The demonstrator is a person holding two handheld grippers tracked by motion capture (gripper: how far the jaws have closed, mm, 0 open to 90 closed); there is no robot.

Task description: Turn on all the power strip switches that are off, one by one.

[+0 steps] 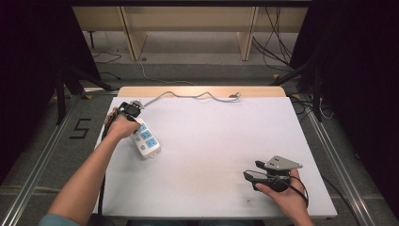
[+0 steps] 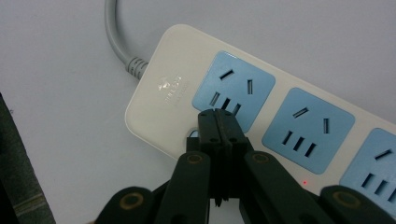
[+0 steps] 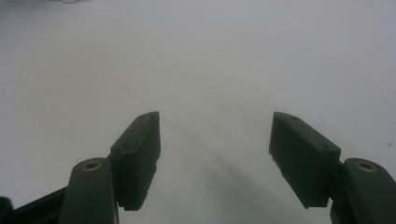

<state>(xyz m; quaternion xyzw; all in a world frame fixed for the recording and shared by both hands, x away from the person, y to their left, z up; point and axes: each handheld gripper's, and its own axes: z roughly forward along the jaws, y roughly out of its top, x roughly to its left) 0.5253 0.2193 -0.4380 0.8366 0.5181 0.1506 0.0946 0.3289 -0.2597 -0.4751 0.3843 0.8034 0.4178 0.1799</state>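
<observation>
overhead, closed left gripper [image 2: 217, 122] presses the power strip [image 2: 261, 116] switch at the white table [image 1: 211, 141]'s left edge.

jaws together, tips on the switch beside the first blue socket [image 2: 233, 88]; they could skid into its slots. right gripper [image 3: 215, 154] rests nearer the person, jaws apart, empty.

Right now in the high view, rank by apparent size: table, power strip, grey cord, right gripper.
1. table
2. grey cord, long but thin
3. and 4. power strip and right gripper look about alike; the hand covers part of the strip, so no ranking.
</observation>
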